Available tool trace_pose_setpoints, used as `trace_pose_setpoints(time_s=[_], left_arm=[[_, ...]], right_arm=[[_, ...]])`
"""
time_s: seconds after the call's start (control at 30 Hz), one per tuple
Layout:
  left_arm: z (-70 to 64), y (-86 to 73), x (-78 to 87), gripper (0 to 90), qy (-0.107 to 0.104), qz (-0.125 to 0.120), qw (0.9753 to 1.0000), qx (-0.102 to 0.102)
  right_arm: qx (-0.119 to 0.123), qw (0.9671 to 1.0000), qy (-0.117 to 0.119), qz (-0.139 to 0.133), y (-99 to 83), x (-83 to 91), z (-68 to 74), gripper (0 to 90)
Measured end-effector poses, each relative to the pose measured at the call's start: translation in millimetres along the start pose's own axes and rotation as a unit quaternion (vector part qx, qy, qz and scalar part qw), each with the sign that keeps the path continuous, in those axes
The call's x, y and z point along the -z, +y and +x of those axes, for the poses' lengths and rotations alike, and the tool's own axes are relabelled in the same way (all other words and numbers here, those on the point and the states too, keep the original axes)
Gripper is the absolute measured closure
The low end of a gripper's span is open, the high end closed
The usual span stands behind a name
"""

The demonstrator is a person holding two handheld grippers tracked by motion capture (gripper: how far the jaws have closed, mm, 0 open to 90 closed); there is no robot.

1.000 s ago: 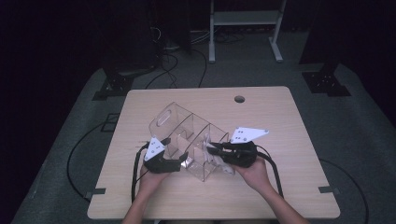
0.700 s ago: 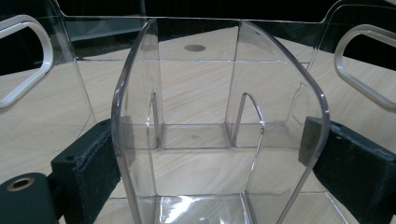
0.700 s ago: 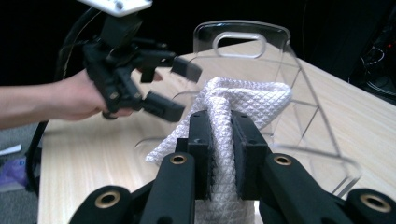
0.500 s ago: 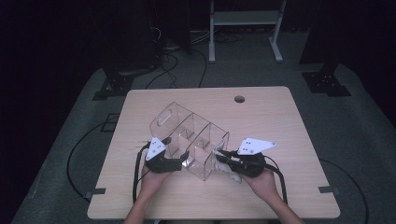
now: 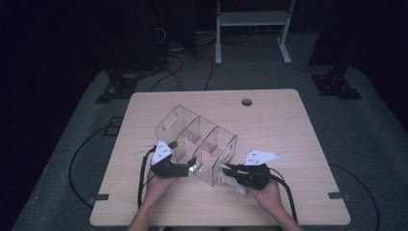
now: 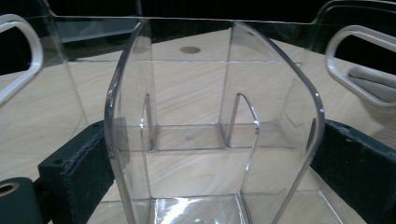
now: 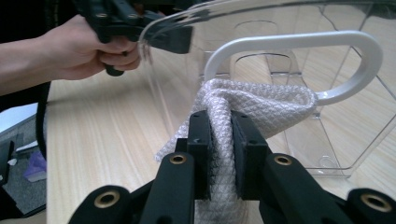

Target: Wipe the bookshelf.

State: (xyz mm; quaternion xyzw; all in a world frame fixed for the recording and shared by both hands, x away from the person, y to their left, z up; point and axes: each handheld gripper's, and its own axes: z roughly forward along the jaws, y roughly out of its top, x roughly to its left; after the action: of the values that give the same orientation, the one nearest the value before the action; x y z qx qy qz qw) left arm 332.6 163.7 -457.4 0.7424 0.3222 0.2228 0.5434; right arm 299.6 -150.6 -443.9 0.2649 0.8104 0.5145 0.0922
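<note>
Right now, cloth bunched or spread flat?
Bunched. The white cloth is gathered into folds, pinched between the right gripper jaws, one fold pushed through the clear organizer's handle slot.

Dim room, grey carpet floor (image 5: 365,144), pale wooden table (image 5: 269,120), white metal stand (image 5: 252,19) behind.

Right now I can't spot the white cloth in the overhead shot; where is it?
The white cloth is pinched in the right gripper, pressed against the handle cutout of the clear organizer at its near right end, toward the table's front edge.
</note>
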Motion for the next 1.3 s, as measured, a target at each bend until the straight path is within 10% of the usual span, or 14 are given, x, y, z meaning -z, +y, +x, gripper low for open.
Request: trace_pose_setpoints(time_s=[0.87,1.3], left_arm=[[-26.6,4.6,-13.2,4.3,-0.043,-0.001,0.9988,-0.024],[-33.3,4.8,-16.5,4.5,-0.057,0.004,0.9979,-0.031]], right_arm=[[-0.062,0.996,-0.064,-0.008,-17.1,40.9,-54.0,78.5],[-0.069,0.9955,-0.064,-0.014,-27.3,57.3,-50.8,78.5]])
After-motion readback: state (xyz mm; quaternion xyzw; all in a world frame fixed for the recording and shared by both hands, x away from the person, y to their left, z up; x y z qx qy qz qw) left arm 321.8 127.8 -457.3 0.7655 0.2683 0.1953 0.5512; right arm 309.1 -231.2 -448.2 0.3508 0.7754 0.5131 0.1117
